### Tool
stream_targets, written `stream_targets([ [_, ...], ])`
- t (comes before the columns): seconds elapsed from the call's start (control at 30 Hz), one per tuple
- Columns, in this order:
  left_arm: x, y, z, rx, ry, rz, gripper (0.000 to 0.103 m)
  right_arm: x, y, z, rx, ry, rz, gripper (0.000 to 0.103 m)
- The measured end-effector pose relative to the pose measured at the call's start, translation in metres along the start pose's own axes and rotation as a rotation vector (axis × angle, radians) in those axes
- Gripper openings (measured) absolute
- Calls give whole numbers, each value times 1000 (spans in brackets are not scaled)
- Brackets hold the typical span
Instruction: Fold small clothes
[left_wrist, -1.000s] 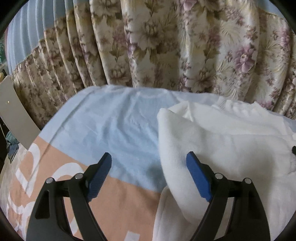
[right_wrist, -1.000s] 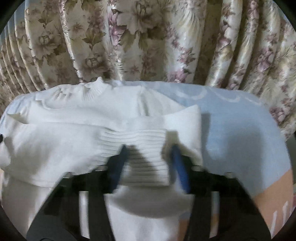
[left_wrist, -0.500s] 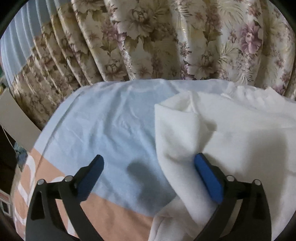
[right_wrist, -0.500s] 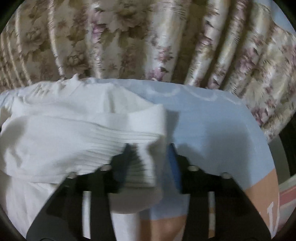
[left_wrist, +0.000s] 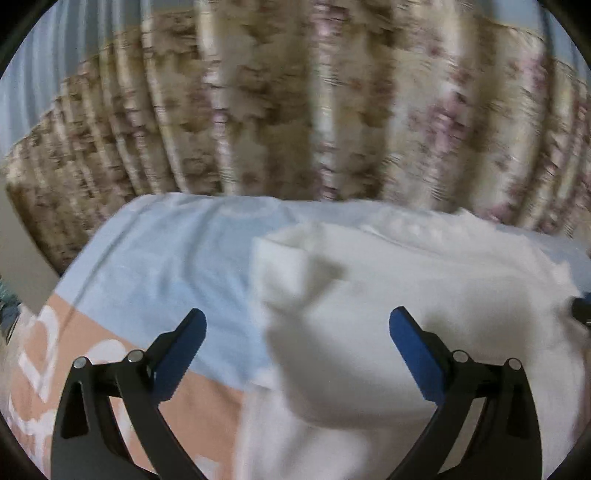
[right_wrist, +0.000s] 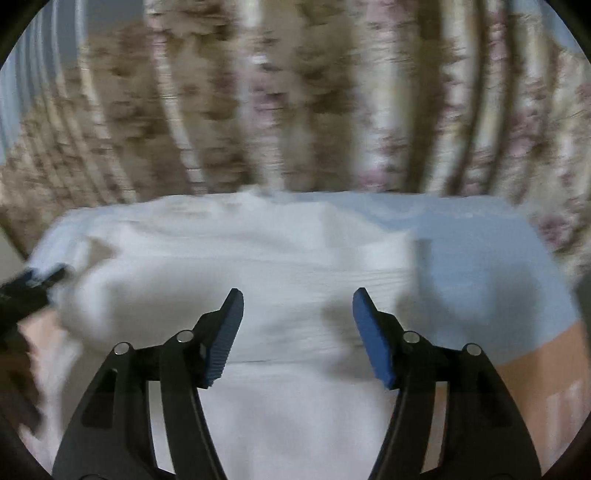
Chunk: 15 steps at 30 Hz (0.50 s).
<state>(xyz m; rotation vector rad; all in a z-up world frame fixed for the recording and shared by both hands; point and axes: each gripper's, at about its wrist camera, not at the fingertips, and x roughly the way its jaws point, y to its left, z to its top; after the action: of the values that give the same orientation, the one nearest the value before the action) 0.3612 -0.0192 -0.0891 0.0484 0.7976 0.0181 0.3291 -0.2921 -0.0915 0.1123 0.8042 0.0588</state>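
Released since half a second ago: right gripper (right_wrist: 297, 328) now parted, empty, above white sweater (right_wrist: 236, 258) mid-frame; left gripper (left_wrist: 297, 349) wide apart, empty.

The left gripper (left_wrist: 297, 326) gapes wide, blue pads (left_wrist: 415, 352) at nine and three o'clock, holding nothing. The right gripper (right_wrist: 297, 308) stands parted too, empty.

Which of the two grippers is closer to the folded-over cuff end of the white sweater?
Right. The right gripper hangs open just above the cuff. The left gripper is open over the sweater's opposite edge.
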Motion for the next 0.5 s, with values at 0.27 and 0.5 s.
stream_targets([
  [0.27,32,-4,-27,52,122,49,102,45,16,-16,-44,148,-50,62],
  [0.5,26,13,-32,89,89,108,102,36,7,-23,-82,126,-114,62],
])
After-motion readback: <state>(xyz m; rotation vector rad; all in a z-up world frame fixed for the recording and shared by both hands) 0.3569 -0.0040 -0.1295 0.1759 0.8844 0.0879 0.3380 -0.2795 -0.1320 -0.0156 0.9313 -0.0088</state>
